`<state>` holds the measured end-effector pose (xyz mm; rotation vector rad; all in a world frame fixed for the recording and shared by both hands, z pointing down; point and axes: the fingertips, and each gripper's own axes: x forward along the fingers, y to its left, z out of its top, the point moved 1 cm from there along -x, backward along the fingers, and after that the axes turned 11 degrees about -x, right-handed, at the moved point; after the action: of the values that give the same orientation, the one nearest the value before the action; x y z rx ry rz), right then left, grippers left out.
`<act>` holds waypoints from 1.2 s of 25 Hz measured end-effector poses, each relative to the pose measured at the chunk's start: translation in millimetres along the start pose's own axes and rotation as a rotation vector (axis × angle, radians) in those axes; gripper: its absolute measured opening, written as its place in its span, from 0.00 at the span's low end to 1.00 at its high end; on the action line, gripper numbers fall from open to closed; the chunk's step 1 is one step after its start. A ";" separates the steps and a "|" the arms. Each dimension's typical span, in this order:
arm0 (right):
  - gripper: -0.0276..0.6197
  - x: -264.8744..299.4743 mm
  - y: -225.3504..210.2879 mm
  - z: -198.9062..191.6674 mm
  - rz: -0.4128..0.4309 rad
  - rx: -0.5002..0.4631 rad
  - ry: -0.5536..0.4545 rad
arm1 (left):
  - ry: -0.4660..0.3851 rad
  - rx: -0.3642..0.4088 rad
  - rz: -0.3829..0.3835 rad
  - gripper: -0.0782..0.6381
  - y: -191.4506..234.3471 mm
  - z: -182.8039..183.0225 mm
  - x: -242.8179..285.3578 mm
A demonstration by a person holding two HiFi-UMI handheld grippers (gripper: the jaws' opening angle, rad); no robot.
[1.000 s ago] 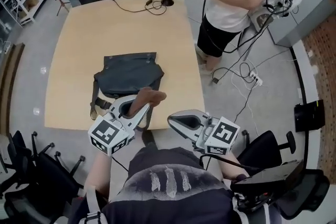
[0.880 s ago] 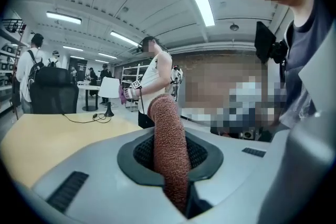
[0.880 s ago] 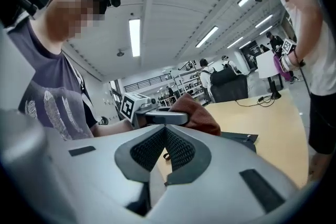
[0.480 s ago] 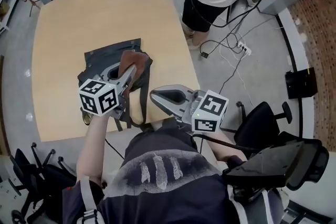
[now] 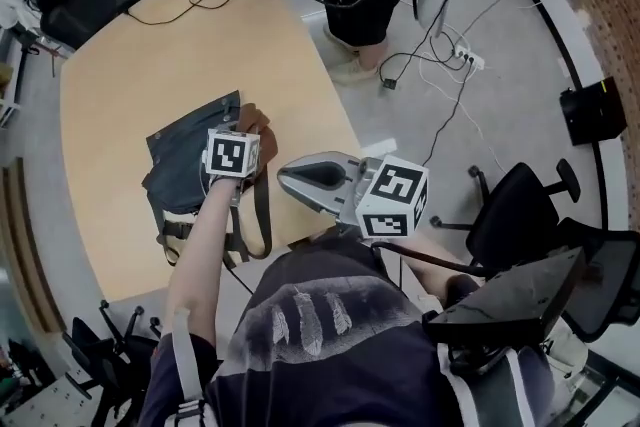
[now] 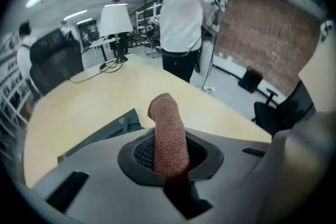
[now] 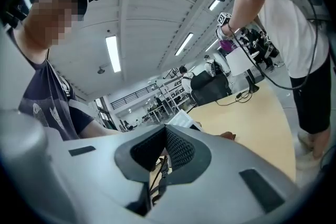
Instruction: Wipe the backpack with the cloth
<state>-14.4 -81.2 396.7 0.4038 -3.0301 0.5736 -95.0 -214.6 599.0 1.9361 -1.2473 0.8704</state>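
The dark backpack (image 5: 180, 165) is laid flat on the worktop (image 5: 130, 55), near its front edge. A brown cloth (image 6: 168, 134) is clenched in the left tool (image 6: 169, 157), over the backpack's right end. Just beside it, the right tool (image 5: 295, 177) is held with its jaws pressed together, with nothing between them.

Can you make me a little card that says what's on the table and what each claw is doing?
Table: light wood
On it: dark backpack, lying flat
Left claw: shut on the brown cloth, held over the backpack's edge
Right claw: shut, holding nothing
Wiping: can't tell if the cloth touches the backpack yet
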 end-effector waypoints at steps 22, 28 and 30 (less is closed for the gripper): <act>0.05 35.8 15.4 -2.2 0.141 0.029 0.050 | 0.080 0.402 0.386 0.19 85.8 -87.4 -49.4; 0.05 34.9 25.1 -3.5 0.219 -0.008 0.086 | 0.069 0.270 0.495 0.19 121.9 -137.3 -82.3; 0.05 34.8 23.7 -6.6 0.228 -0.009 0.105 | 0.068 0.250 0.518 0.19 130.7 -146.5 -82.8</act>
<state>-54.2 -66.1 397.1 0.0255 -2.9952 0.5712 -269.0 -97.3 636.0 1.7678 -1.7010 1.3958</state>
